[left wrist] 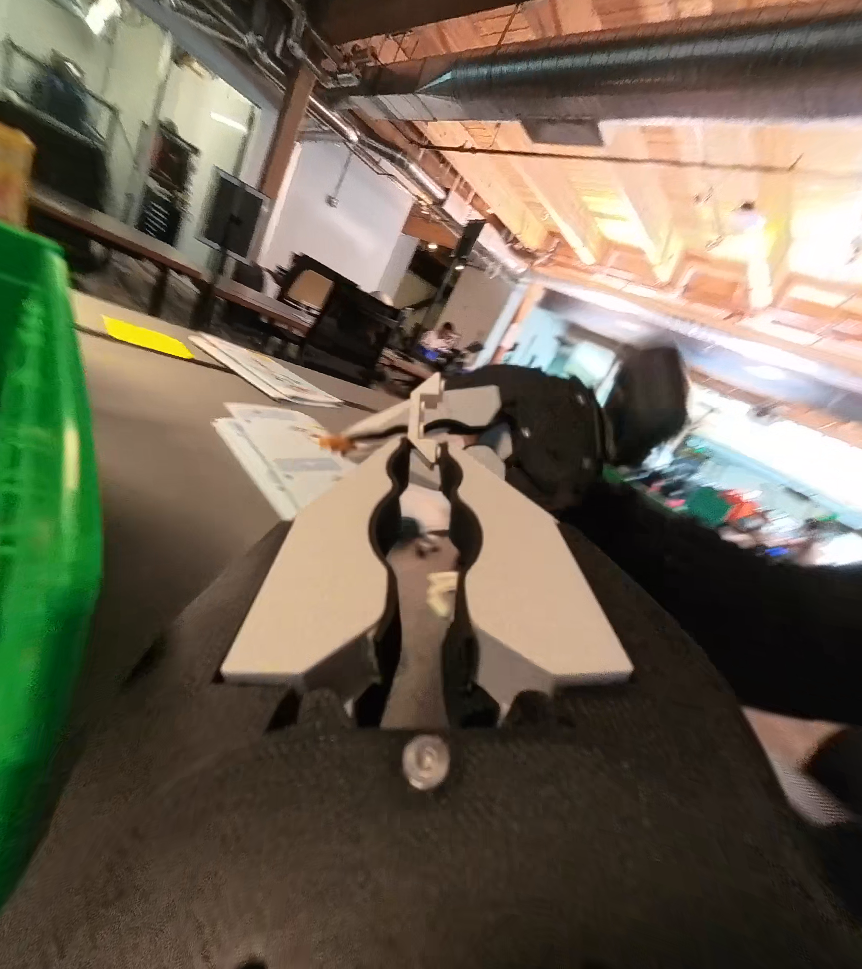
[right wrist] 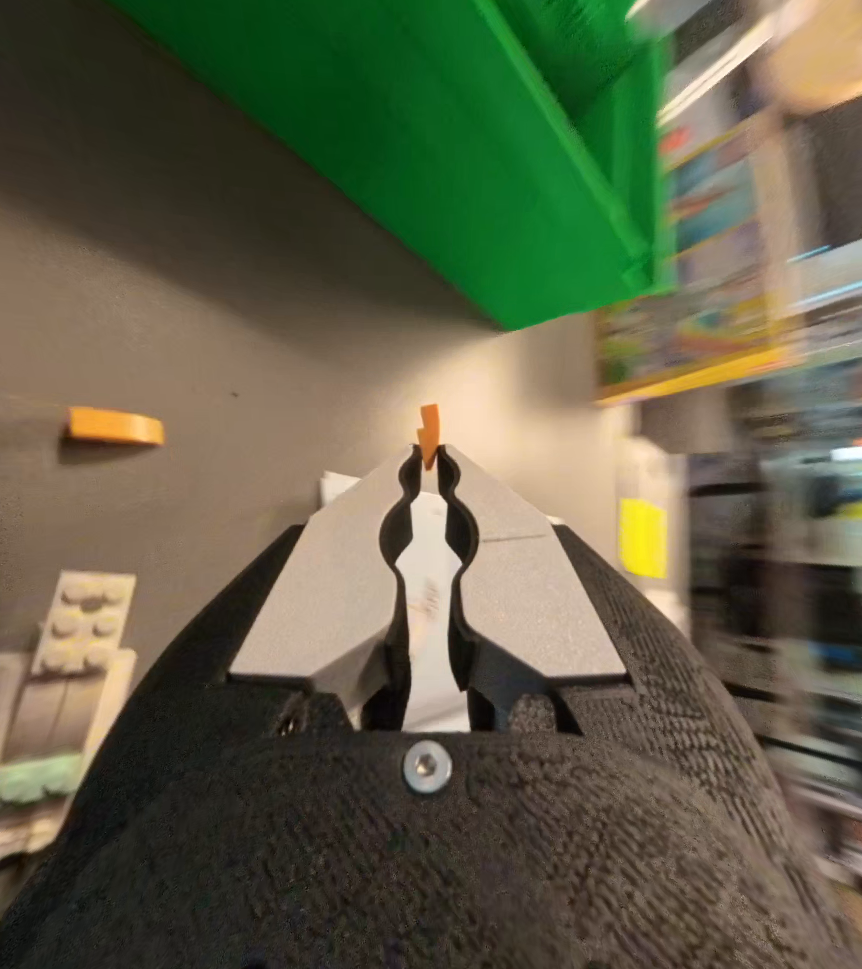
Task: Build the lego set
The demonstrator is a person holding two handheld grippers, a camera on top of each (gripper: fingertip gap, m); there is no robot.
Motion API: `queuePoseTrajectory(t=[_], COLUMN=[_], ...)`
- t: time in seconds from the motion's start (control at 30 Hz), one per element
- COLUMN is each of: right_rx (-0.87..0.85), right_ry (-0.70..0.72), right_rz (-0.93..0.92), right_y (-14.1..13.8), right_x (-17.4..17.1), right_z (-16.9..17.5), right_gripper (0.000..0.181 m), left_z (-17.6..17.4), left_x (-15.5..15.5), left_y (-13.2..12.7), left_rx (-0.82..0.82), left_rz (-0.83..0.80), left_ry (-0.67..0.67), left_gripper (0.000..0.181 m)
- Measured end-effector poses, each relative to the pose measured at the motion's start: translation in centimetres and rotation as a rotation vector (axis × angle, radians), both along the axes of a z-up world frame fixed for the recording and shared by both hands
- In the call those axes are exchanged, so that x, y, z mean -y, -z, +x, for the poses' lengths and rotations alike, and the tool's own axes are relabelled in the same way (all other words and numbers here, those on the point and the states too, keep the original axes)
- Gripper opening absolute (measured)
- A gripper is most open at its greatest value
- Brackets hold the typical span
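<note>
Green bin [left wrist: 25,472] blurred, cut off by edge.

A small orange lego piece [right wrist: 429,434] stands upright, pinched at its lower end. A curved orange piece [right wrist: 115,426] lies apart on the bench [right wrist: 208,314], near a grey-white studded assembly [right wrist: 51,676].

Exposed wooden ceiling joists [left wrist: 602,173] and a dark duct [left wrist: 680,73] run overhead. Bright windows [left wrist: 785,445] line the far side; dark tables [left wrist: 119,236] stand by white walls [left wrist: 345,210]
</note>
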State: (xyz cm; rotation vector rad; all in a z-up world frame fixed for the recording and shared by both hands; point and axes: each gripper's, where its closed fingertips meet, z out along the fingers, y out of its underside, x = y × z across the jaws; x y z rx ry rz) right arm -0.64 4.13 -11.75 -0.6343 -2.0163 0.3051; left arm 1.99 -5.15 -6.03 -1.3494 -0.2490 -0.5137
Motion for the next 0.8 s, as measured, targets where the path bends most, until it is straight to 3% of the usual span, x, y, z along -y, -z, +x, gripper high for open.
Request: queuePoseTrajectory(t=[0.13,0.27,0.43,0.57,0.8], right_rx=[-0.464,-0.666,-0.711,-0.731,-0.702], right_ry=[-0.028,-0.111,-0.142,-0.136,-0.163], right_rz=[0.478,0.752,0.969,1.015,1.074], right_y=[-5.8,-6.6,-6.1,-6.0,-5.1], right_x=[2.4,5.7,6.0,6.2,6.2], right_z=[4.4,7.7,8.4,8.4,8.5], right_gripper=[0.004,0.004,0.004,0.004,0.003], left_z=[2.6,4.0,4.6,5.2,5.7], left_x=[-0.3,-1.0,-1.1,-1.7,-2.3], left_y=[-0.3,0.7,0.5,0.9,0.5], left_rx=[0.398,0.708,0.929,1.074,1.105], left_rz=[0.013,-0.017,0.066,0.078,0.066], left_ry=[0.247,0.333,0.306,0.307,0.299], left_gripper=[0.009,0.009,0.009,0.009,0.009])
